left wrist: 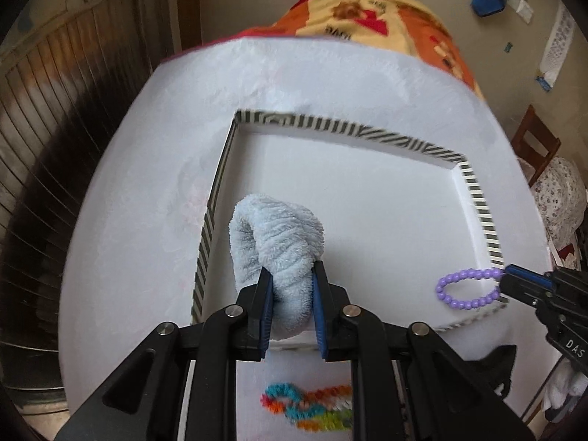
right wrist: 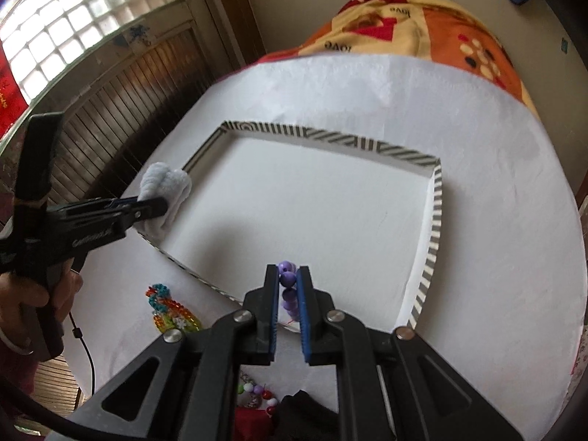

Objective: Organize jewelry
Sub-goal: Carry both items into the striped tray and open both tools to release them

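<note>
Here, the left tongs (left wrist: 292, 284) are clamped on a fluffy pale-blue scrunchie (left wrist: 279, 244), holding it over the near-left corner of a striped-rim white tray (left wrist: 481, 217). The right tongs (right wrist: 287, 286) pinch a purple bead bracelet (right wrist: 287, 275) above the tray's near-right edge. Colourful hair ties (right wrist: 171, 308) lie on the white bench (right wrist: 496, 169) near the tray.

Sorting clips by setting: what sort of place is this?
Probably a room in a home: a patterned blanket beyond the white-covered table, dark wood wall panelling, and a wooden chair beside it.
</note>
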Motion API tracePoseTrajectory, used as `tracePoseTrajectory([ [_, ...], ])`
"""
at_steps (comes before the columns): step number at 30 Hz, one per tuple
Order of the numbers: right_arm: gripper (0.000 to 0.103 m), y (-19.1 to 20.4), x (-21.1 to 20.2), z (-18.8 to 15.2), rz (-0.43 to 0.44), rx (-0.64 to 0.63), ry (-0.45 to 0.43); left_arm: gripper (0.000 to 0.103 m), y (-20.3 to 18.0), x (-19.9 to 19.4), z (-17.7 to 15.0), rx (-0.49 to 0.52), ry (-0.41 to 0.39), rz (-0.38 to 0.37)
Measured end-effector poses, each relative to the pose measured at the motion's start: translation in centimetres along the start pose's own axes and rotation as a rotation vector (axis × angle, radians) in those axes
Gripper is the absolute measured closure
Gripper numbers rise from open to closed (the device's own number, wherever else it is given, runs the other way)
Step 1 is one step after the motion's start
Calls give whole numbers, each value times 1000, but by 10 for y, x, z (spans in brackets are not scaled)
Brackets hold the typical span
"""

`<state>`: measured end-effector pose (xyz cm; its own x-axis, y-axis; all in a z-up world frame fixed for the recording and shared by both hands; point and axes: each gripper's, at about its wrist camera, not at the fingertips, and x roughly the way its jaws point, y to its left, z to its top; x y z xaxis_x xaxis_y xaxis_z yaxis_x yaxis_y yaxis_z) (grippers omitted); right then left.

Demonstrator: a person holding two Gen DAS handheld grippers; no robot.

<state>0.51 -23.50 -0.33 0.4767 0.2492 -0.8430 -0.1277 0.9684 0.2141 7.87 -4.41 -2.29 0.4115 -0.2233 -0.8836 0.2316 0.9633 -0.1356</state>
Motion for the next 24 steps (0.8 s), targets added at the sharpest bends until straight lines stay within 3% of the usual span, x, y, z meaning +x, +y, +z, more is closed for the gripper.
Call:
tracePoseTrajectory([
  [9,93,-66,39,-8,-138,135,96,94,12,30,-4,-35,68,36],
  [13,93,-70,45,-10,-117,150,107,92,9,33,-4,-25,75,57],
  [18,64,-69,40,-12,-66,163,99,77,10,30,-4,-39,68,39],
  [21,62,-61,27,-15,-64,151,70,75,9,25,-6,-55,65,13],
  [24,62,-55,11,-16,-47,156,33,75,4,10,-11,-38,29,40],
])
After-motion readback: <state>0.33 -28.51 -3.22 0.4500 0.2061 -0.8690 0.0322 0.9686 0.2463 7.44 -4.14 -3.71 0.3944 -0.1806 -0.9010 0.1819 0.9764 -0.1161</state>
